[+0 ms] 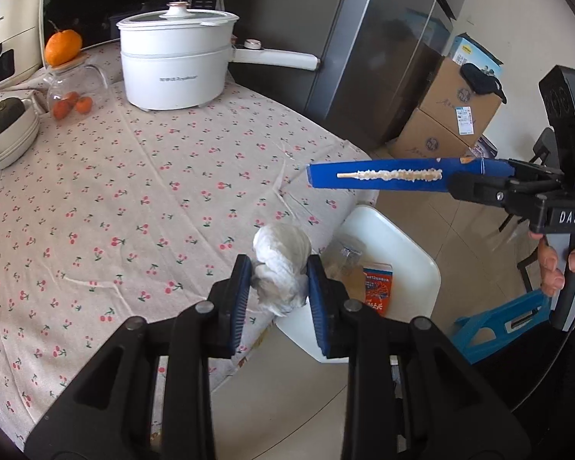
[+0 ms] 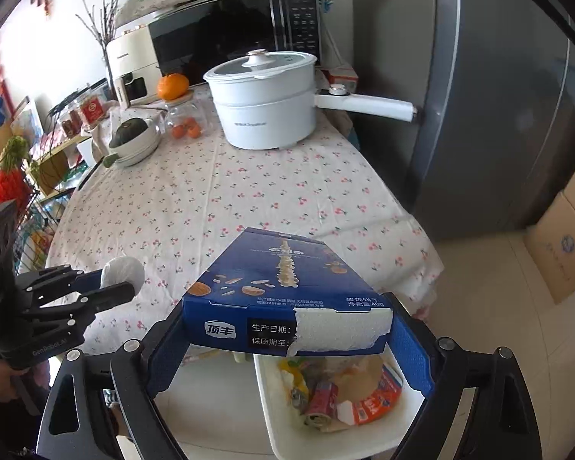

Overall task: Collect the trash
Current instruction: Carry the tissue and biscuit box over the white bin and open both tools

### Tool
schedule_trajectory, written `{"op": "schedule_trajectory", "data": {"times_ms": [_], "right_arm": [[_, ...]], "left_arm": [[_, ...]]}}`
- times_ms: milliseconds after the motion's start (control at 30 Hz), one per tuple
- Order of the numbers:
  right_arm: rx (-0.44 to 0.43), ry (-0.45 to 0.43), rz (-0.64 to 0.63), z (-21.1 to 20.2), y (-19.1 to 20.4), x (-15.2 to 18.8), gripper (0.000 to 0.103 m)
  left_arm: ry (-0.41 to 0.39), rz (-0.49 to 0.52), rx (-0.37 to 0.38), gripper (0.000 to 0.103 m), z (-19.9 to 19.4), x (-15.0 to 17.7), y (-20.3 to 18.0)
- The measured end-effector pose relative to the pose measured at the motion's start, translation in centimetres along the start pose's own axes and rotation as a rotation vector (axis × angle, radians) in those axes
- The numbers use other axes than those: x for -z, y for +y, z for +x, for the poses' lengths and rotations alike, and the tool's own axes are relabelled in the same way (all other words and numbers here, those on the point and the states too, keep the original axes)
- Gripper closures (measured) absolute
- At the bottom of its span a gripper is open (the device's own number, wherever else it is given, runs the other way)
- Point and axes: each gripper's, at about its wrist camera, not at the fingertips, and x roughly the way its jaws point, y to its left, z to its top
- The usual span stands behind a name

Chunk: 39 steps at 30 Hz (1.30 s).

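Setting: cherry-print cloth covers the worktop [image 1: 142, 176], with a grey fridge [image 2: 490, 107] behind.
Left gripper [image 1: 280, 283]: clamped on a crumpled white tissue wad [image 1: 281, 264], held over the worktop's edge.
Right gripper [image 2: 287, 341]: clamped across the sides of a flat blue snack box [image 2: 283, 283], torn white at its near end.
Bin [image 2: 410, 410]: white, on the floor just off the worktop edge, below the blue box; wrappers and a crushed red can lie inside.
Farther back: a white electric pot [image 1: 172, 57] with lid, an orange [image 1: 62, 46] on a glass jar, a dark squash in stacked bowls [image 1: 9, 134].
Person: fingers [image 1: 556, 272] grip the right handle.
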Motion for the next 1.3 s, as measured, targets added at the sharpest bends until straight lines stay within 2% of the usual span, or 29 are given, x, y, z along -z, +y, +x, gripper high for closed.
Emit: {"op": "schedule_trajectory", "data": {"times_ms": [333, 467, 633, 667, 700, 733, 800, 900, 1033, 1133, 1300], "right_arm": [[0.101, 0.076, 0.126, -2.0, -7.7, 3.6, 0.010], [0.117, 0.128, 0.132, -1.2, -9.1, 4.9, 0.009], [0.136, 0.200, 0.135, 0.2, -10.2, 6.0, 0.009], [0.137, 0.207, 0.140, 0.3, -10.4, 6.2, 0.009], [0.136, 0.214, 0.142, 0.5, -10.6, 6.4, 0.009], [0.136, 0.218, 0.146, 0.5, -10.8, 6.5, 0.009], [0.138, 0.225, 0.150, 0.6, -11.1, 6.8, 0.009], [0.135, 0.236, 0.158, 0.7, -11.6, 7.1, 0.009], [0.133, 0.263, 0.152, 1.2, -11.4, 7.3, 0.009], [0.140, 0.286, 0.137, 1.7, -10.9, 7.5, 0.009], [0.128, 0.259, 0.106, 1.1, -9.8, 6.9, 0.009]], "left_arm": [[0.114, 0.172, 0.096, 0.071, 6.2, 1.3, -7.3], [0.157, 0.237, 0.098, 0.070, 9.0, 2.0, -9.5], [0.185, 0.270, 0.077, 0.069, 11.3, 2.8, -10.4], [0.184, 0.278, 0.067, 0.066, 11.5, 2.8, -10.4], [0.186, 0.287, 0.063, 0.056, 11.7, 2.9, -10.5], [0.190, 0.291, 0.051, 0.040, 11.8, 2.9, -10.7], [0.193, 0.281, 0.023, 0.022, 11.7, 2.8, -10.8], [0.205, 0.259, 0.000, 0.020, 10.8, 2.7, -10.4], [0.184, 0.198, -0.045, 0.009, 9.0, 2.5, -9.0], [0.179, 0.156, -0.063, 0.005, 7.8, 2.6, -8.1], [0.175, 0.128, -0.124, 0.001, 6.3, 3.3, -7.1]]}}
